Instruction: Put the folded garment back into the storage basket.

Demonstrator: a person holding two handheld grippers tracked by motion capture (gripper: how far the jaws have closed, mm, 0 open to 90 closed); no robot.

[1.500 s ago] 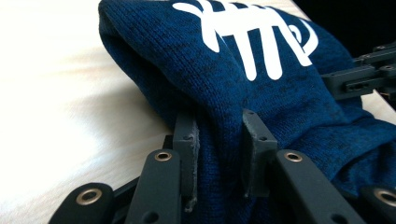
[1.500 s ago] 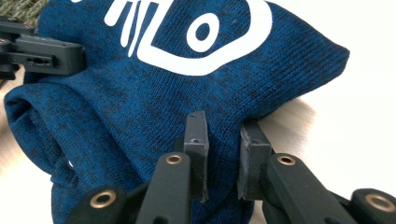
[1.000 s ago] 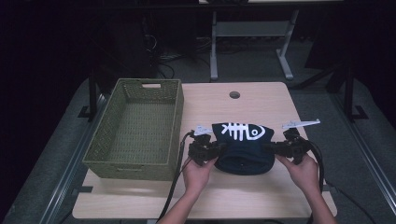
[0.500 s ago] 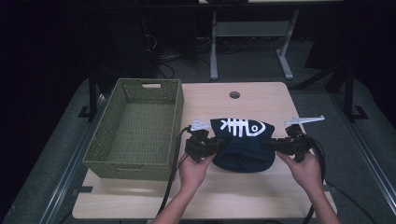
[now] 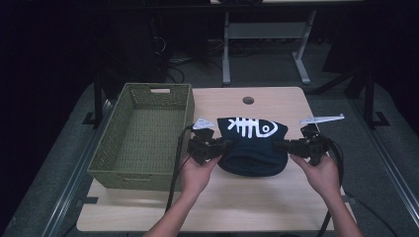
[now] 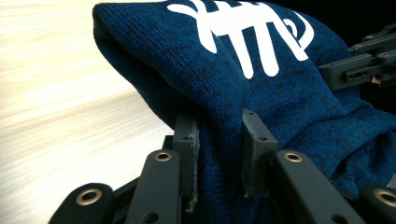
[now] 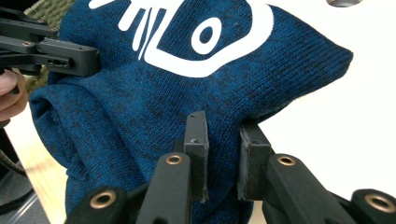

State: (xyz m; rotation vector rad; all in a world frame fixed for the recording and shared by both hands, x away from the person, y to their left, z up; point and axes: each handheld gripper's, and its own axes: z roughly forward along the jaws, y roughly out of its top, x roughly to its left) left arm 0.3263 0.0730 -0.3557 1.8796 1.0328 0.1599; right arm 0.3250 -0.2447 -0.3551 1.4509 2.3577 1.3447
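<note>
Sweater (image 5: 253,143), dark blue knit with a white fish-bone print, hung between both claws above the table (image 5: 276,101) in the high view. Pinched at its left edge by the left claw (image 5: 223,147) and at its right edge by the right claw (image 5: 282,145), so stretched sideways with the print facing up and the lower part sagging in a rounded fold below the claws. Gripped at opposite ends, probably, to keep the cloth spread and under control for carrying. Green woven basket (image 5: 141,136) sat well off beyond the left claw, empty as far as could be seen, and looked the likely place for the sweater to go. Held from below by a hand on each claw, cables trailing back toward the near edge.

Seen along the left claw (image 6: 218,140) in the left gripper view: jaws drawn narrow, clamped on a bunched fold of the sweater (image 6: 261,79), pads pressed into the knit on both sides. Print sat above and beyond the claw; wood of the table (image 6: 56,93) lay to the left of it. Other claw's black bars reached in at the far right.

Seen along the right claw (image 7: 223,130) in the right gripper view: likewise narrow and closed on a thick fold of the sweater (image 7: 187,70), with the fish head print above it. Pale table (image 7: 355,116) lay to the claw's right, a corner of the basket (image 7: 44,9) up at the far left.
</note>
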